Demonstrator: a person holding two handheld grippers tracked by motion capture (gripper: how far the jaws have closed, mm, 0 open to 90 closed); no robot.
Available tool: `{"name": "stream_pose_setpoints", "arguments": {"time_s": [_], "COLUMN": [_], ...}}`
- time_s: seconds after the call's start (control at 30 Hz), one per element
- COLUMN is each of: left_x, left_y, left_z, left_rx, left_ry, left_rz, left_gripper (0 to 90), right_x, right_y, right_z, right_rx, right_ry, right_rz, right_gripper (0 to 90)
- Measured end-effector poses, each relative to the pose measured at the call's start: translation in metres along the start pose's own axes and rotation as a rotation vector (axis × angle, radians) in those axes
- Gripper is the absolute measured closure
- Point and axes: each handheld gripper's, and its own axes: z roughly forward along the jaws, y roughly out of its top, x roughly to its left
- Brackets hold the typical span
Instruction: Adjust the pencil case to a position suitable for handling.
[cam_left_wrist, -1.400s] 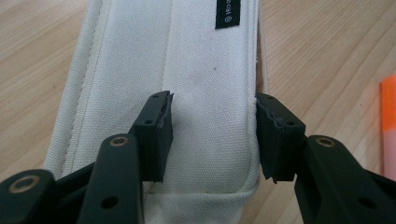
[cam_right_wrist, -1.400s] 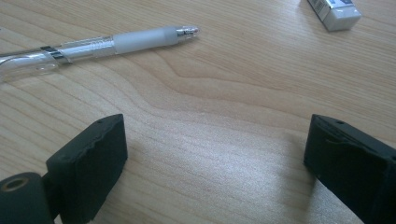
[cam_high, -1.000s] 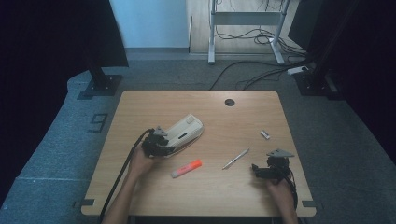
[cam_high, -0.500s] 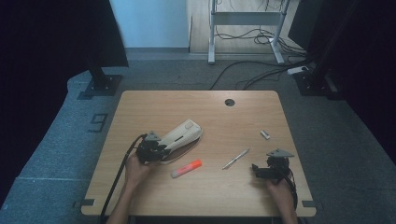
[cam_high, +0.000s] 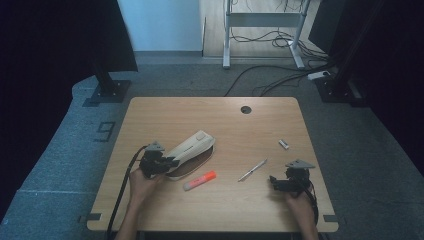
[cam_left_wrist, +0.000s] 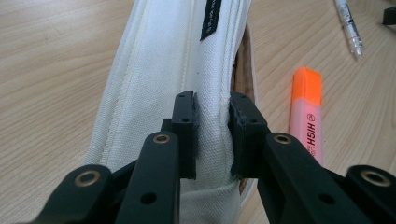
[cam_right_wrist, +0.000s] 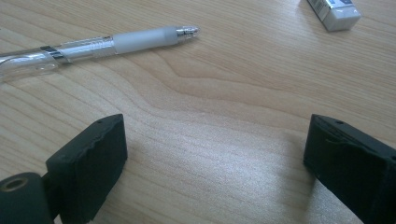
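left hand-held gripper (cam_left_wrist: 212, 135): level, clamped on pouch (cam_left_wrist: 173, 60) | right hand-held gripper (cam_right_wrist: 215, 158): low, wide, empty

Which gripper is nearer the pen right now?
Right. The right gripper sits open just below and right of the pen, with bare table between. The left gripper is farther off, clamped on the white pencil case.

High view overlooks the table (cam_high: 210, 107); gripper views sit close above it.

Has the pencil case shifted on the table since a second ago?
Yes. The pencil case, pinched by the left gripper, has slid toward the table's near-left corner, away from the cable hole; its far end sat nearer that hole before.
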Motion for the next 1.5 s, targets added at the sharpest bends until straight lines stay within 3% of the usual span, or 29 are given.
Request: {"name": "stream_pose_setpoints", "arguments": {"time_s": [0.5, 0.6, 0.7, 0.83, 0.93, 1.1, 1.23, 1.33, 1.5], "left_x": [0.001, 0.000, 0.000, 0.003, 0.005, 0.007, 0.005, 0.003, 0.004], "left_y": [-0.001, -0.002, -0.002, -0.002, -0.003, -0.004, -0.005, -0.007, -0.008], "left_z": [-0.002, -0.002, -0.002, -0.002, -0.002, -0.002, -0.001, 0.002, 0.003], "left_rx": [-0.002, -0.005, -0.004, -0.009, -0.005, -0.008, -0.013, -0.019, -0.024], "left_ry": [-0.011, -0.005, -0.001, -0.024, -0.041, -0.050, -0.043, -0.041, -0.050], "left_rz": [0.008, 0.005, 0.011, -0.003, -0.015, -0.025, -0.003, 0.050, 0.047], "left_gripper": [73.9, 73.9, 73.9, 73.9, 73.8, 73.6, 73.0, 71.0, 69.9], "right_x": [0.000, -0.001, -0.002, -0.004, -0.004, -0.011, -0.017, -0.024, -0.035], "right_y": [0.000, 0.000, 0.003, 0.009, 0.013, 0.020, 0.024, 0.029, 0.034], "right_z": [0.000, -0.002, -0.002, -0.001, 0.000, -0.001, -0.002, -0.001, 0.001], "right_rx": [-0.003, -0.010, 0.011, 0.009, 0.011, -0.007, -0.006, 0.001, -0.009], "right_ry": [0.009, 0.020, 0.031, 0.061, 0.053, 0.065, 0.063, 0.066, 0.055], "right_rz": [-0.005, -0.012, -0.019, -0.031, -0.051, -0.027, -0.014, 0.002, 0.020], "right_gripper": [7.5, 13.6, 14.1, 13.1, 12.8, 12.3, 11.9, 9.7, 8.4]}}
